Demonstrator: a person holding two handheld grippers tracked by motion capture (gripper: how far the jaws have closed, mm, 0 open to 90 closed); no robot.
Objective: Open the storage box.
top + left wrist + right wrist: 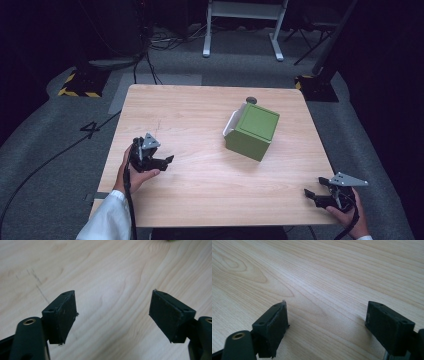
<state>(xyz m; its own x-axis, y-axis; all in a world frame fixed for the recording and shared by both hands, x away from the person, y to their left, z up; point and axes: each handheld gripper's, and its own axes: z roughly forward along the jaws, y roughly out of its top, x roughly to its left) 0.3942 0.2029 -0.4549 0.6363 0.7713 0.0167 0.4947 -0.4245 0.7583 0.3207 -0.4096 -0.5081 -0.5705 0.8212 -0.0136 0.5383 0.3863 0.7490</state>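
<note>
Both my grippers, left (167,161) and right (308,194), hold fingers released, empty, staged well short of green lidded plastic box (251,130).

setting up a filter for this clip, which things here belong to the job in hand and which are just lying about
Job in hand:
- green box, tipped on the table
- left gripper, open, nothing between its pads
- right gripper, open, empty

Lying about:
- small dark round thing behind the box
- white frame on the floor beyond
- yellow-black striped bases

Green box (251,131), tilted, mid-table
</note>
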